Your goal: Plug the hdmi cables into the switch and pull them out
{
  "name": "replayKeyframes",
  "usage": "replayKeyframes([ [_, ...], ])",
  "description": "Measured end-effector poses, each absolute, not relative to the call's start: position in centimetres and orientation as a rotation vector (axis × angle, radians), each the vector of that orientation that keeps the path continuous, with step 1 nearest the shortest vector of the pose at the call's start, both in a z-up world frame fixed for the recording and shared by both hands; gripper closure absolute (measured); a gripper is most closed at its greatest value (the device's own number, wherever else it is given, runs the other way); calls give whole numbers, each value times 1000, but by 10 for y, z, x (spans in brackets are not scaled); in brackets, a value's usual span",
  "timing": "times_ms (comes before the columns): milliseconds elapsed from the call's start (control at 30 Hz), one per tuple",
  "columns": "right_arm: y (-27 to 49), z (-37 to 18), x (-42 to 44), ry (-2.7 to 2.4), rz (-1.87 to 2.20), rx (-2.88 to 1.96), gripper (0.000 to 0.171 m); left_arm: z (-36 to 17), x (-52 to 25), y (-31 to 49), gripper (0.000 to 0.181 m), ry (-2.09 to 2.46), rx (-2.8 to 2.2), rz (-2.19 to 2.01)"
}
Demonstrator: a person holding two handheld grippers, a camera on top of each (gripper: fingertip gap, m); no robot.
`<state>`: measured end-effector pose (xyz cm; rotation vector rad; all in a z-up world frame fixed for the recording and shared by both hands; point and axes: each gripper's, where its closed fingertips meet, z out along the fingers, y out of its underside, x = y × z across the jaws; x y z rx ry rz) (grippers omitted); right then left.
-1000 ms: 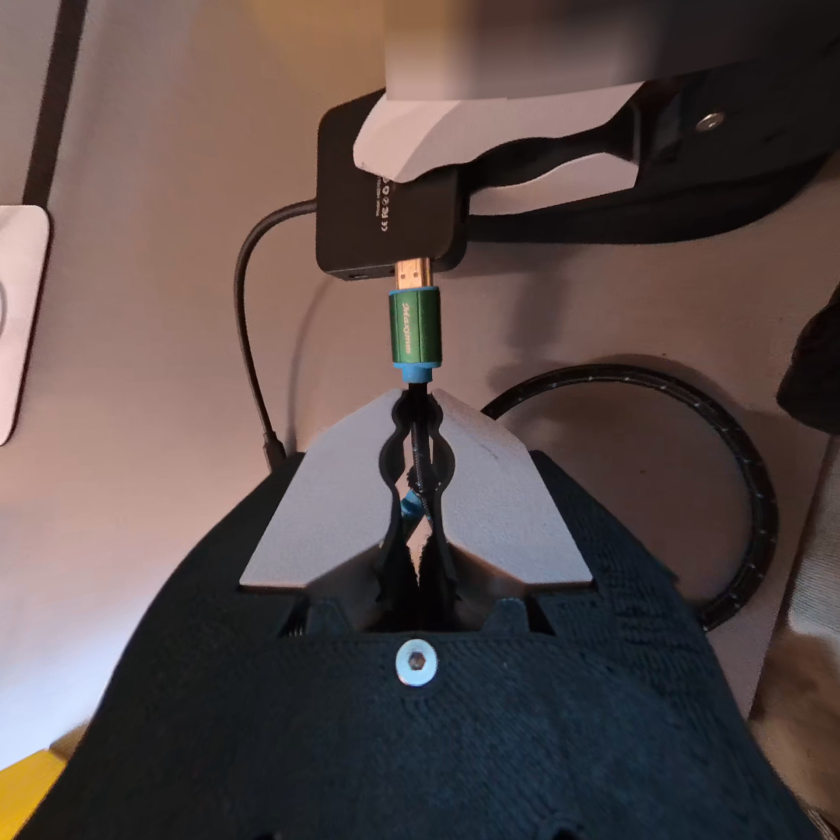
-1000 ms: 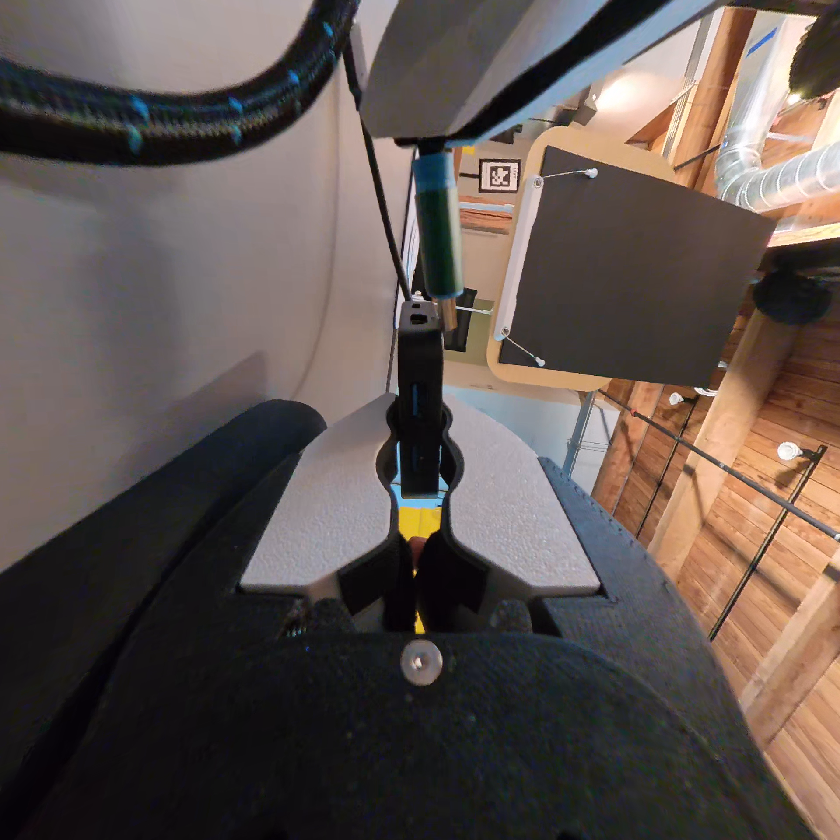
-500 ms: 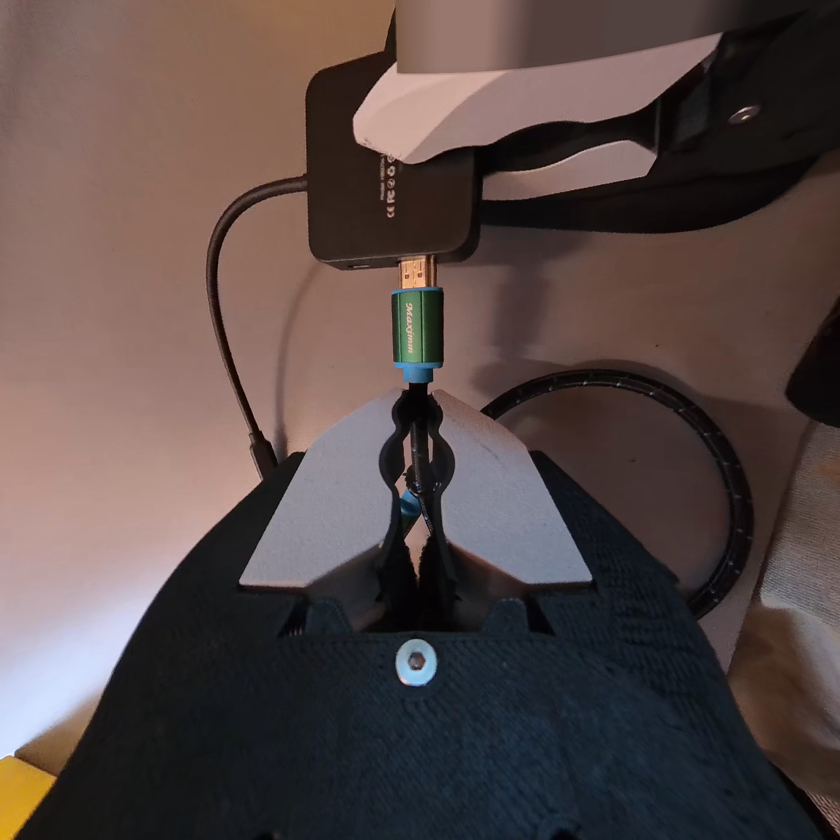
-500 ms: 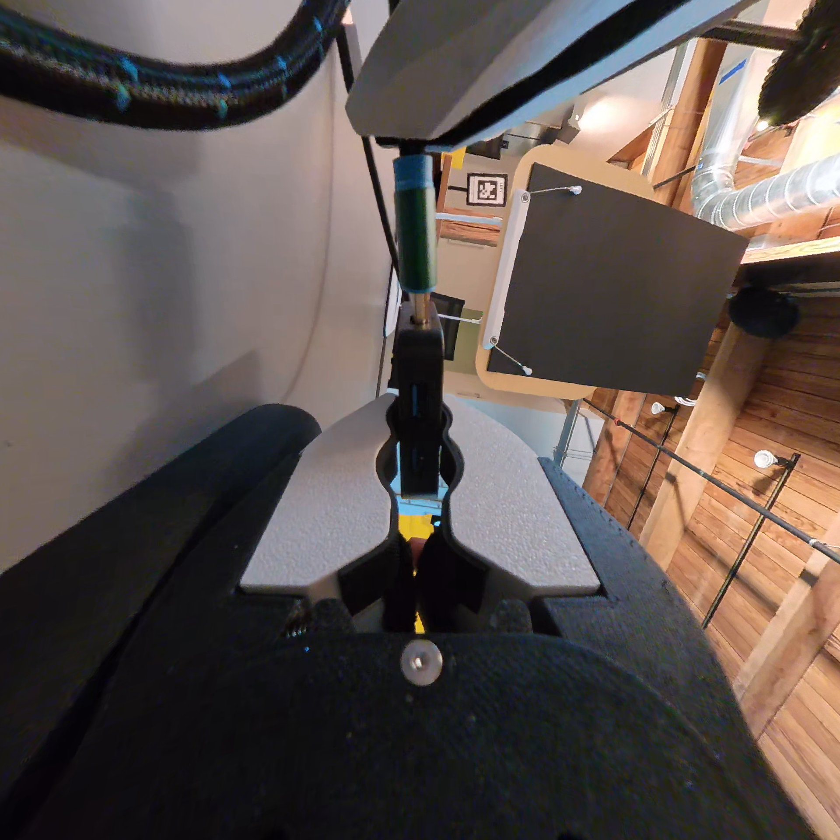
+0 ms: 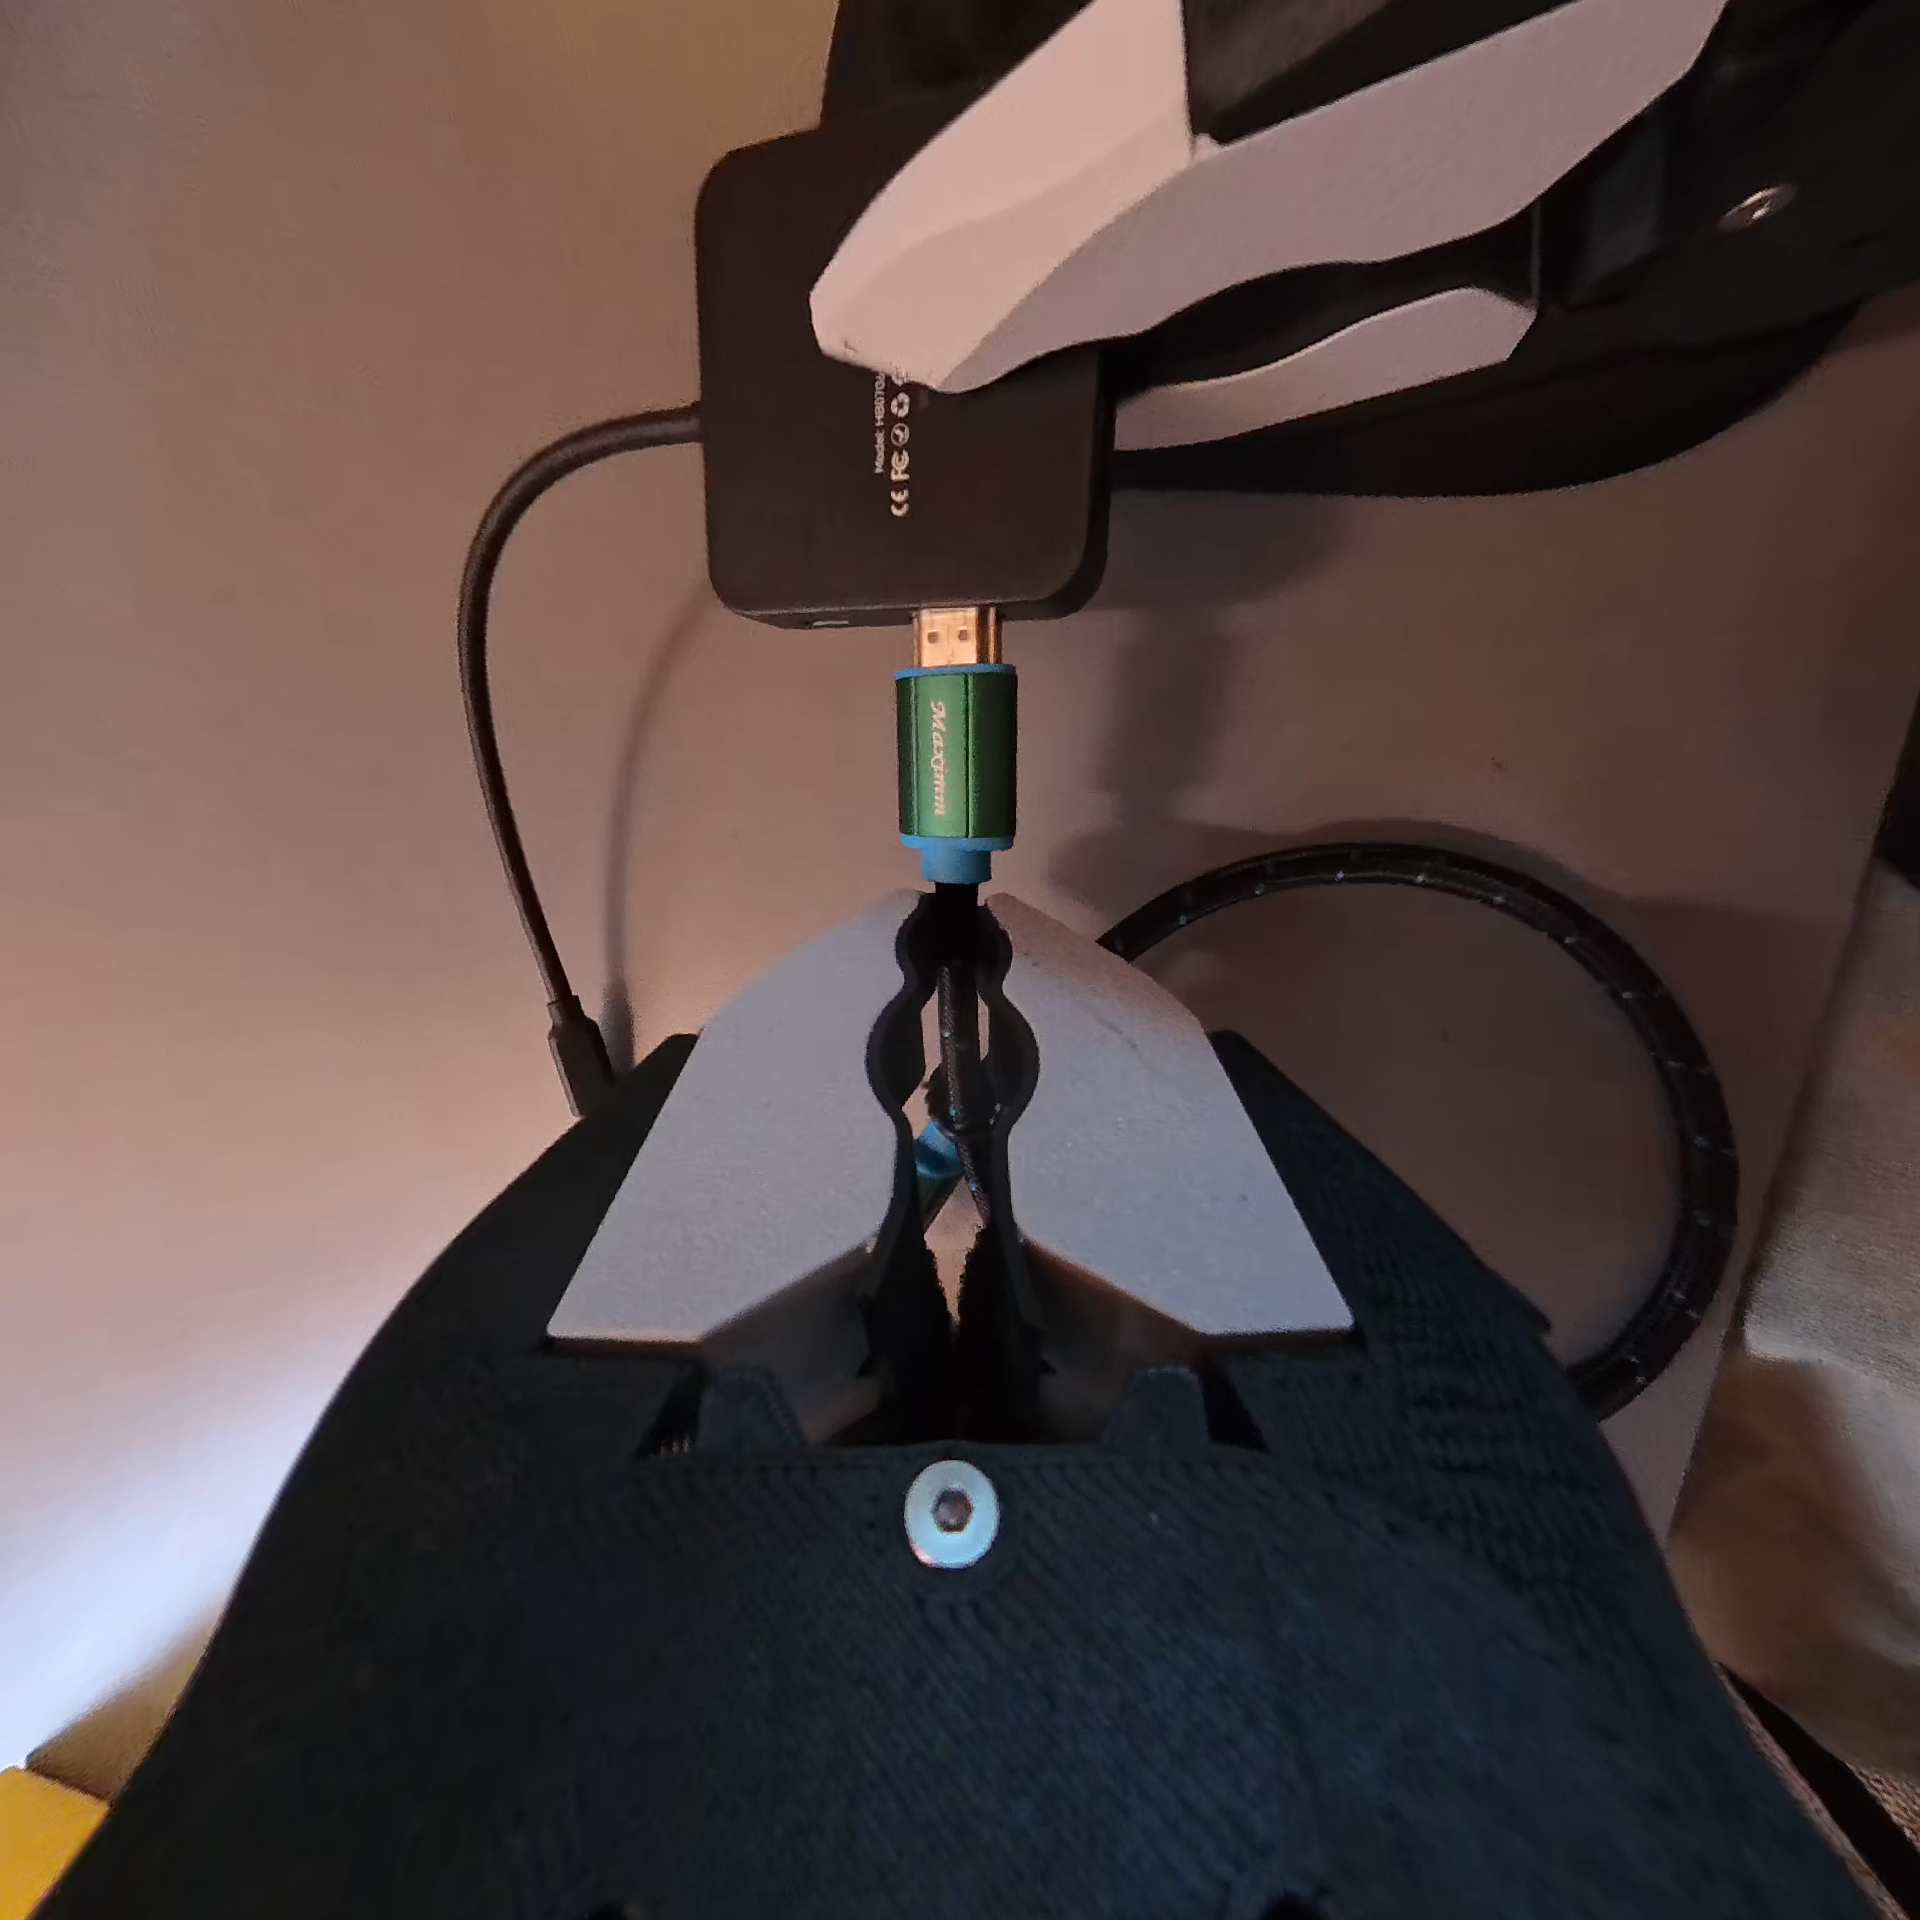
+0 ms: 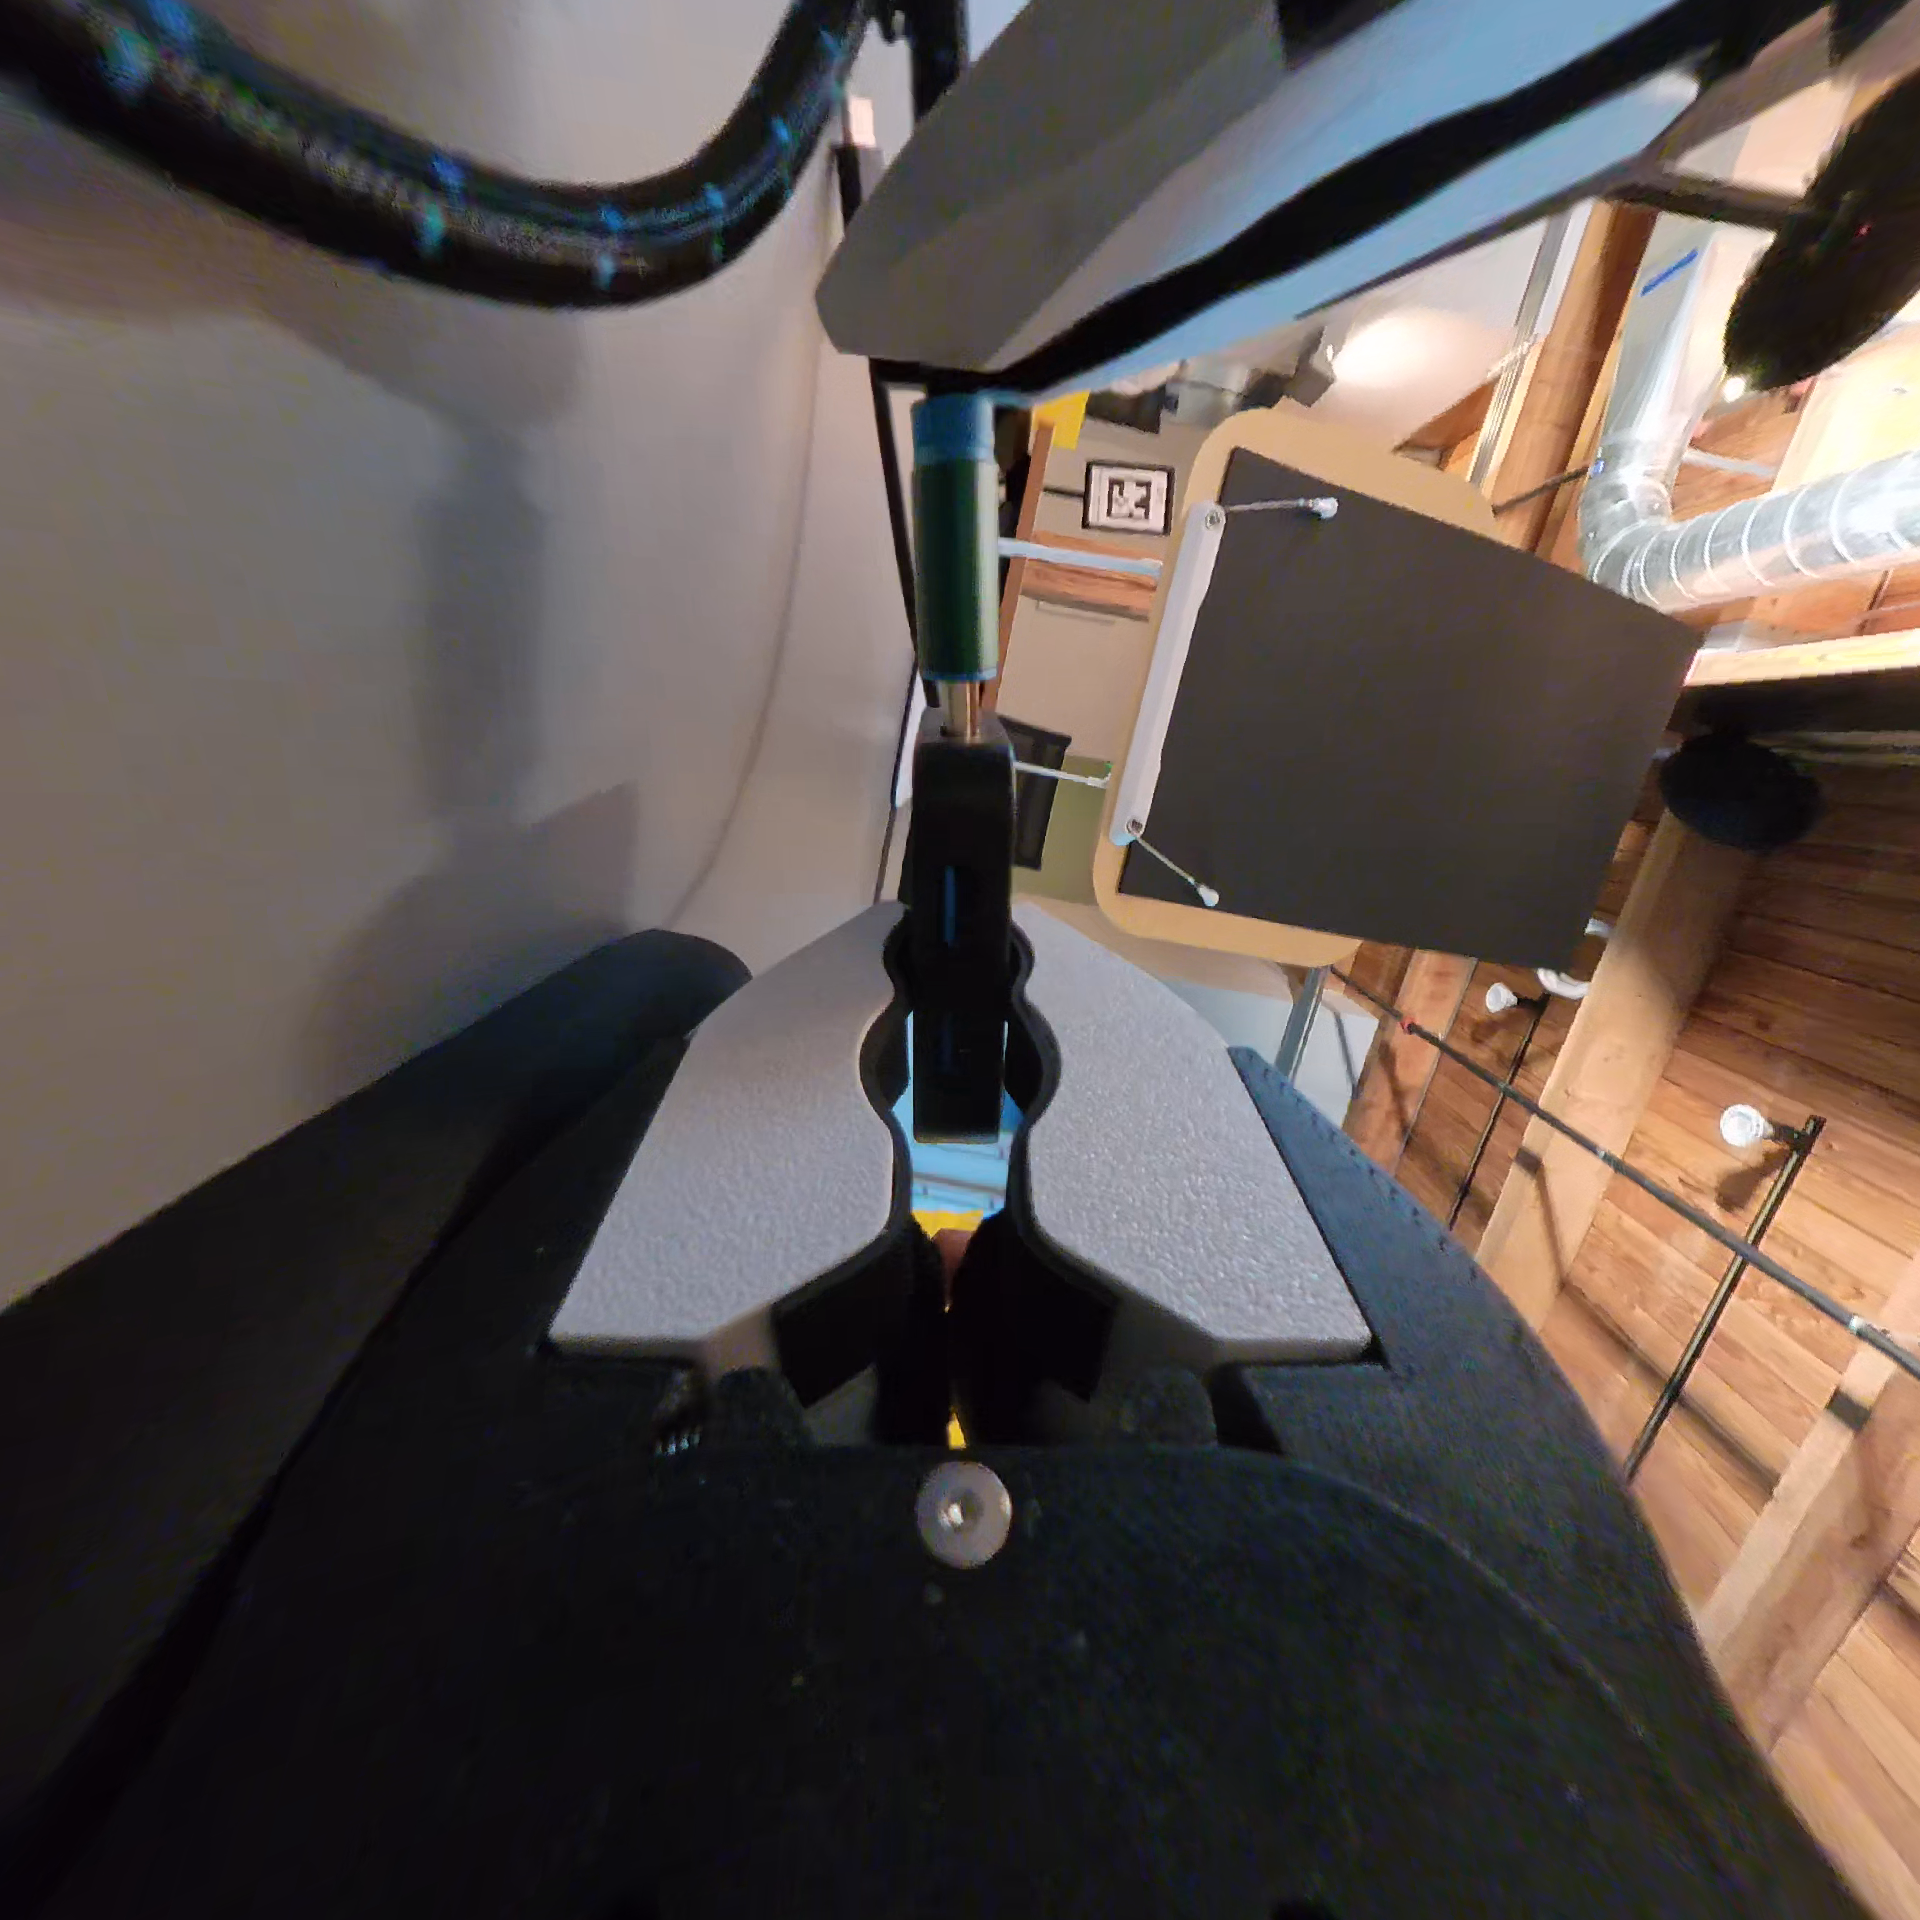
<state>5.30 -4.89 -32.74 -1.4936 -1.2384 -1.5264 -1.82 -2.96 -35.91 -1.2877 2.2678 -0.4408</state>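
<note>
My left gripper [image 5: 956,904] is shut on the braided black HDMI cable just behind its green plug [image 5: 954,755] with a blue collar. The plug's gold tip sits partly inside a port on the near edge of the black switch [image 5: 894,468]. My right gripper [image 6: 958,935] is shut on the switch [image 6: 958,831], seen edge-on, and holds it above the pale table. The right gripper also shows in the left wrist view [image 5: 935,343], clamped over the switch's far side. The green plug [image 6: 954,561] meets the switch's top end in the right wrist view.
A thin black cord [image 5: 488,748] leaves the switch's left side and curves down to a small connector. The HDMI cable loops in a ring [image 5: 1662,1091] on the table at right. A black board [image 6: 1403,727] and wooden walls [image 6: 1714,1195] lie behind in the right wrist view.
The plug's tip has lined up with the switch's port and gone a little deeper into it. The switch has shifted nearer and more central in both views.
</note>
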Motion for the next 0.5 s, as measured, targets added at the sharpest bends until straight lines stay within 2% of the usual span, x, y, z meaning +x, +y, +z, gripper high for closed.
replayKeyframes([
  [33, -49, -328, 51, -1266, -1516, -1477, 158, -358, -19, -28, 175, 2271, -1282, -434],
  [200, -49, -331, 44, -1363, -1506, -1432, 157, -356, -19, -24, 175, 2291, -1271, -362],
  [500, -54, -334, 42, -1322, -1326, -1437, 158, -363, -13, -33, 176, 2295, -1177, -580],
])
